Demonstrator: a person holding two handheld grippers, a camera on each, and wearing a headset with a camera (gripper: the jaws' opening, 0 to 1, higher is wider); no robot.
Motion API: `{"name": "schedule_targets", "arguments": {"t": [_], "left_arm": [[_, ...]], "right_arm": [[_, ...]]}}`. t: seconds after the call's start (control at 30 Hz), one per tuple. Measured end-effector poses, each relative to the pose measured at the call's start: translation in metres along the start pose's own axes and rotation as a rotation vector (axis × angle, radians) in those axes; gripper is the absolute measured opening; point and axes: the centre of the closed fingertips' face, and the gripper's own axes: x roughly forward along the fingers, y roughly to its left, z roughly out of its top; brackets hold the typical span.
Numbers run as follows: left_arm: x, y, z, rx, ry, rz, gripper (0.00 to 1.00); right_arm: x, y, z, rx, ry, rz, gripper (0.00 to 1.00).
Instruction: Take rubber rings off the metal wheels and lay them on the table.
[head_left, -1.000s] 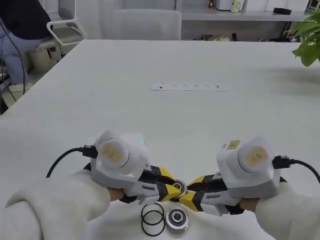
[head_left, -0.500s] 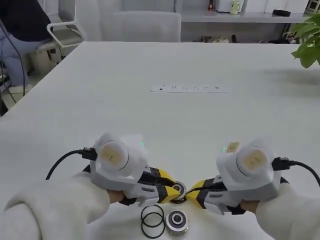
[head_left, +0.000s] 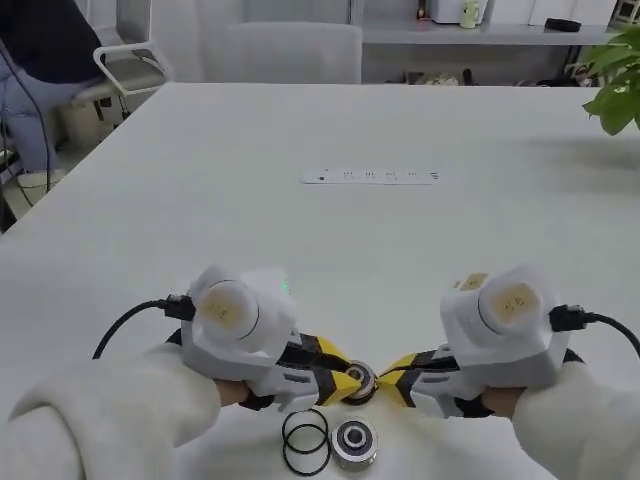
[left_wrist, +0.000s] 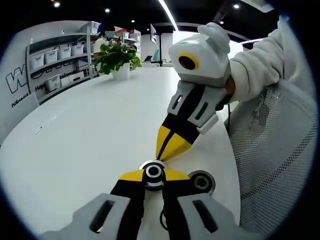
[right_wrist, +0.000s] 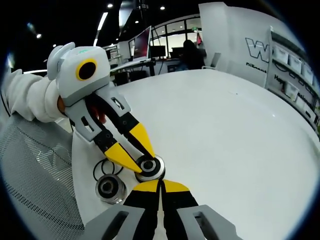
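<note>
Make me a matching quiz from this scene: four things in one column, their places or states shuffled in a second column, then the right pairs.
Things:
1. left gripper
2. black rubber rings
3. white strip
4. plant

Places or states:
A. at the far right edge of the head view
B. shut on a metal wheel
C. flat in the middle of the table
D. lying on the table beside a loose wheel

Pairs: 1-B, 2-D, 3-C, 4-A

I count two round silver metal wheels (head_left: 358, 378) (head_left: 352, 439) with dark hubs, two thin black rubber rings (head_left: 306, 441) lying overlapped, one long white power strip (head_left: 378, 176), and one green leafy plant (head_left: 615, 85).
</note>
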Motion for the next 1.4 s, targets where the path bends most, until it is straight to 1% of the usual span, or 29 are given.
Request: {"name": "schedule_targets", "arguments": {"t": [0.1,0.13,0.17,0.2,0.23,0.27,0.33,0.63,0.87,1.4], "left_arm": [[0.0,0.0,0.0,-0.003,-0.001,0.001,0.07],[0.0,0.0,0.0,-0.003,-0.002,0.001,0.07],[0.0,0.0,0.0,-0.002,-0.003,0.001,0.07],[0.0,0.0,0.0,-0.002,-0.003,0.002,0.07],[0.0,0.0,0.0,-0.002,-0.004,0.002,0.07],[0.0,0.0,0.0,-0.001,-0.005,0.003,0.07],[0.0,0.0,0.0,0.001,-0.007,0.004,0.07],[0.0,-0.001,0.0,0.006,-0.018,0.005,0.07],[0.0,0.0,0.0,0.007,-0.019,0.006,0.07],[0.0,0.0,0.0,0.005,-0.022,0.006,0.07]], "right_arm": [[-0.001,-0.001,0.002,0.051,-0.017,0.006,0.0],[-0.001,0.001,0.007,0.081,-0.046,0.018,0.0],[-0.003,0.0,0.01,0.103,-0.055,0.021,0.0],[-0.003,0.0,0.008,0.105,-0.037,0.019,0.0],[-0.002,0.0,0.008,0.102,-0.038,0.018,0.0],[-0.002,0.001,0.008,0.082,-0.042,0.016,0.0],[-0.002,0.003,0.009,0.094,-0.044,0.022,0.0],[-0.003,0.006,0.011,0.105,-0.036,0.027,0.0],[-0.004,0.008,0.013,0.103,-0.038,0.03,0.0],[-0.003,0.013,0.018,0.072,-0.051,0.041,0.0]]}}
